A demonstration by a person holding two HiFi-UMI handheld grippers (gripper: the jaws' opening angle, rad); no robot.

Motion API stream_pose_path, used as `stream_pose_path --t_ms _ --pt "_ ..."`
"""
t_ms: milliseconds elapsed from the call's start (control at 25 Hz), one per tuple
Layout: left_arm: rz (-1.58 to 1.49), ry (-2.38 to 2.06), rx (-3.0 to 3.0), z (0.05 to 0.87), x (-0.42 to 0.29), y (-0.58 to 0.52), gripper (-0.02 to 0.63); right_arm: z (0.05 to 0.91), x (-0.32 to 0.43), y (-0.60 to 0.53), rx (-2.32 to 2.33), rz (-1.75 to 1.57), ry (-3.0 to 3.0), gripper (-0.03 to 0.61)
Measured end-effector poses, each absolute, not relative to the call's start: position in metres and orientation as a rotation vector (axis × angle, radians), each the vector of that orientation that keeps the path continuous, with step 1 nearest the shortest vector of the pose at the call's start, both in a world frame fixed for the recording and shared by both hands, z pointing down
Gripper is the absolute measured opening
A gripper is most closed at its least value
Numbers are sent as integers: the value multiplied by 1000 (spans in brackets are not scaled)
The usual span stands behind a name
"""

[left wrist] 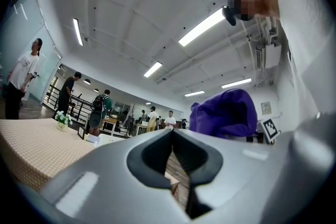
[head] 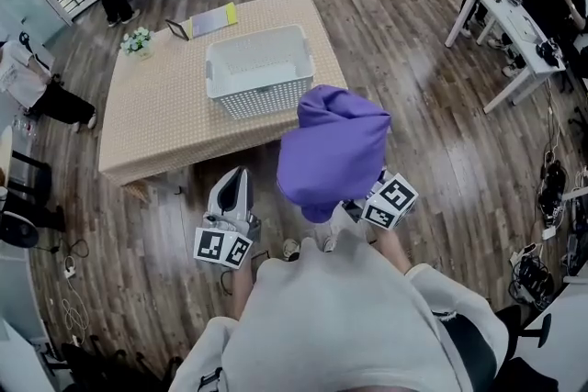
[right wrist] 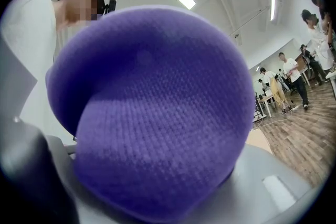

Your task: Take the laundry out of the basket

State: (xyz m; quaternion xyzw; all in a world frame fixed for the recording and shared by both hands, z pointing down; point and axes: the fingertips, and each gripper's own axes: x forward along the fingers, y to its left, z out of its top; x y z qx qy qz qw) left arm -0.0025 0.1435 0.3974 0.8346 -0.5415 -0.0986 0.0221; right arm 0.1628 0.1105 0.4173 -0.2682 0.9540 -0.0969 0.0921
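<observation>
My right gripper (head: 366, 203) is shut on a bunched purple knit garment (head: 333, 150), lifted off the table near the person's chest. The cloth hides the jaws in the head view and fills the right gripper view (right wrist: 157, 118). On the checked table (head: 156, 119) beyond it stands the white slatted basket (head: 265, 96), and I see nothing inside it. My left gripper (head: 239, 175) hangs low at the left, off the table's near edge. It points upward, its jaws shut with nothing between them. The left gripper view also catches the purple garment (left wrist: 226, 113) off to the right.
A small flower pot (head: 137, 41), a yellow-edged paper (head: 211, 18) and a small stand-up frame (head: 176, 29) sit at the table's far side. Several people stand around the room. A white desk (head: 501, 14) is at the right, and cables lie on the wooden floor.
</observation>
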Motion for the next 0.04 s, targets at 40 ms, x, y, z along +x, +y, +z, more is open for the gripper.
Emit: stream_pose_path --t_ms 40 --pt "-308 -1677 2586 398 -5 142 11 418 160 109 -798 -288 2832 233"
